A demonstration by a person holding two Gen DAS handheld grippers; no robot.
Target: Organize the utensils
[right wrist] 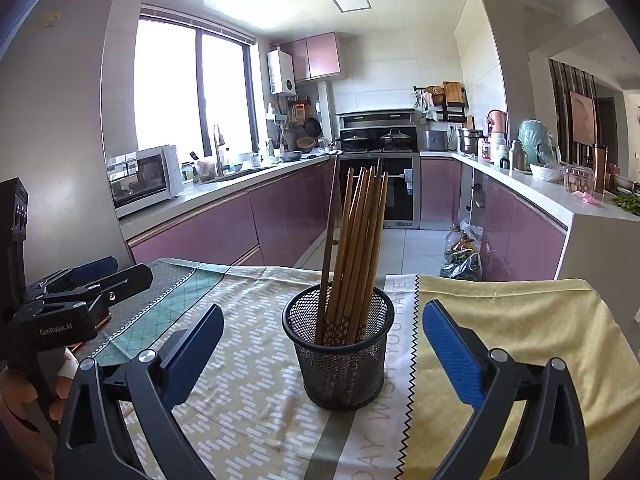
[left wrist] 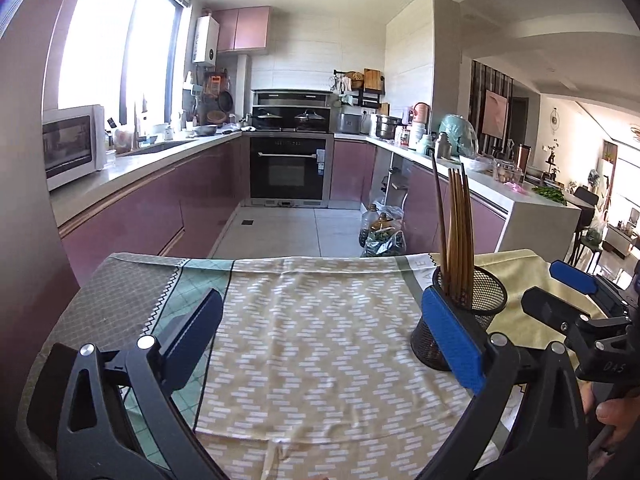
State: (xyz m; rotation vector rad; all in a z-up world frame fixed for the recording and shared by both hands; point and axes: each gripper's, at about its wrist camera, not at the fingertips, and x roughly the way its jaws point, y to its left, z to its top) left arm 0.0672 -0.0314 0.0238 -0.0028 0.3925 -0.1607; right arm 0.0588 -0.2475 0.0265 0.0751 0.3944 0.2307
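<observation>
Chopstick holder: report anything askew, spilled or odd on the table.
Nothing stands out. The mesh holder stands upright on the tablecloth with the chopsticks all inside, leaning loosely as a bundle. Nothing has spilled. Both hand-held grippers are open and empty.

I had two grippers, my left and my right. One mesh cup stood on one cloth. In the cup were wooden chopsticks, roughly ten, too bunched for an exact count. Behind were one microwave, one oven and two lidded pots.
</observation>
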